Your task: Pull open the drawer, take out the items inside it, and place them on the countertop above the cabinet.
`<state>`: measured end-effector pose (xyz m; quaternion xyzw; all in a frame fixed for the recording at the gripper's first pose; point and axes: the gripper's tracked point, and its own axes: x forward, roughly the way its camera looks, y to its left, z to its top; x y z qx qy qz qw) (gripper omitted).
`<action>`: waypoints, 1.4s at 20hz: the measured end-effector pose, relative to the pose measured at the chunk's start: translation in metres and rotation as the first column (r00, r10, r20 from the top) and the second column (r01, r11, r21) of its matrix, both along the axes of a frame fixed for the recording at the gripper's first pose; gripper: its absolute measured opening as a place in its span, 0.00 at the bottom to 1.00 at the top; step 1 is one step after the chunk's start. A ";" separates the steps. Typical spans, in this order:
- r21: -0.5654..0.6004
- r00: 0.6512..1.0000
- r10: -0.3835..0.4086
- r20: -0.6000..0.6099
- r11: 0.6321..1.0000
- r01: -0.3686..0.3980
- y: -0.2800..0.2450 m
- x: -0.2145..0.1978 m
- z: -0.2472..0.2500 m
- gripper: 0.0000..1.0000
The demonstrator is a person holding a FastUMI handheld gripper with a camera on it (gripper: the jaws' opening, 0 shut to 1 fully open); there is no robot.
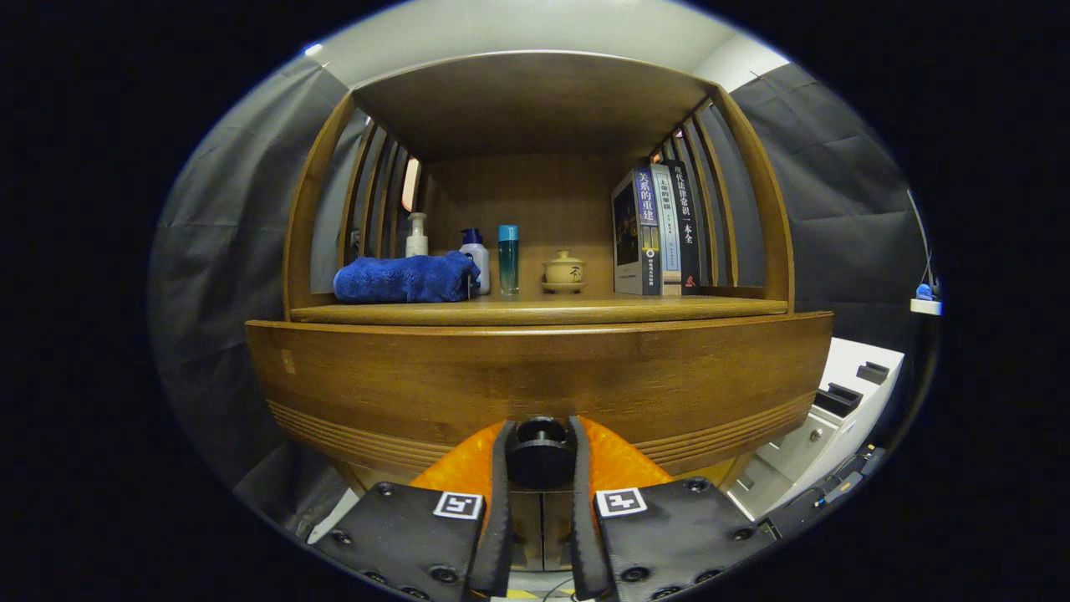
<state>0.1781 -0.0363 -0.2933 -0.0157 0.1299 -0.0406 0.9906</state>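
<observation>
Your claw (540, 456) is clenched on the drawer knob (540, 451), one finger pressing each side. The drawer front (535, 376) stands just beyond the fingers, with the tabletop (535, 311) above it.

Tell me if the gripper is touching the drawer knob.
Touching. In the gripper view the round black drawer knob sits between the gripper fingers, and both fingers press against its sides with no gap.

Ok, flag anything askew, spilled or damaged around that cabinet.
Nothing stands out. The bottles, lidded cup and books stand upright; the blue towel lies bunched on the countertop. The tongs clasp the drawer knob.
</observation>
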 end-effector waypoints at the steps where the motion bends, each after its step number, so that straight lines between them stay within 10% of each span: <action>1: 0.008 1.000 -0.001 0.000 1.000 0.001 0.002 -0.005 0.001 0.36; 28: 0.053 0.996 0.029 -0.089 0.998 -0.024 0.019 -0.132 0.015 0.36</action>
